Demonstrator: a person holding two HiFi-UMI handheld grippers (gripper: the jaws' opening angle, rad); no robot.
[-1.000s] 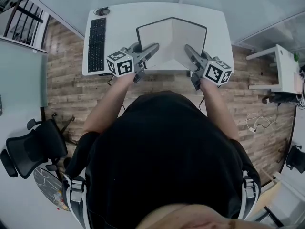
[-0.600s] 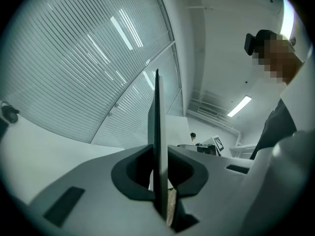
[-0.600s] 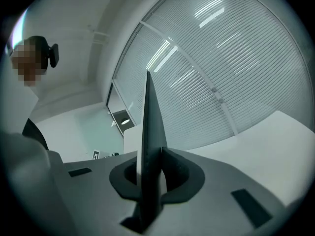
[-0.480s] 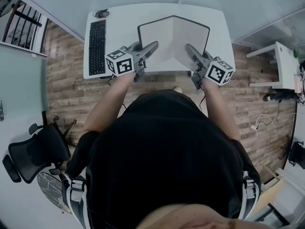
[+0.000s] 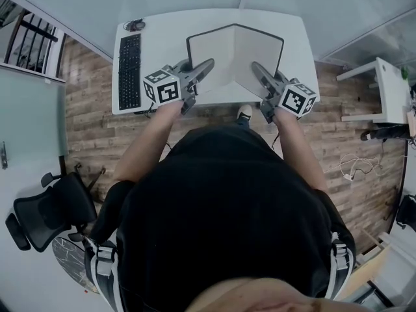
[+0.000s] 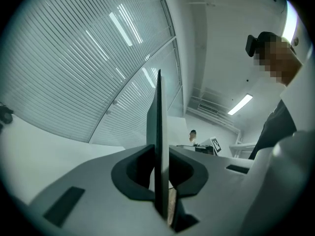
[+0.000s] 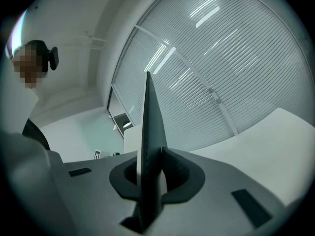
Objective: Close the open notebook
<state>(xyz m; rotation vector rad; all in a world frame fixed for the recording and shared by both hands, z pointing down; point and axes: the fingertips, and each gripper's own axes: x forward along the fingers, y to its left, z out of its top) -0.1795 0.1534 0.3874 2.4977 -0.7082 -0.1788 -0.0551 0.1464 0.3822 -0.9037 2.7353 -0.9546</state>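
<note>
The notebook (image 5: 224, 51) stands open at the middle of the white desk (image 5: 162, 38), both halves raised off the surface in a shallow V. The left gripper (image 5: 208, 64) has just been closing its jaws, and they now pinch the left cover (image 6: 158, 132), seen edge-on between them. The right gripper (image 5: 256, 65) is clamped the same way on the right cover (image 7: 147, 132). A black keyboard (image 5: 130, 64) lies along the desk's left edge, well apart.

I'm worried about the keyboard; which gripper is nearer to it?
Left. The left gripper, jaws just closed on the left cover of the notebook, sits just right of the keyboard; the right gripper holds the right cover, farther away.
</note>
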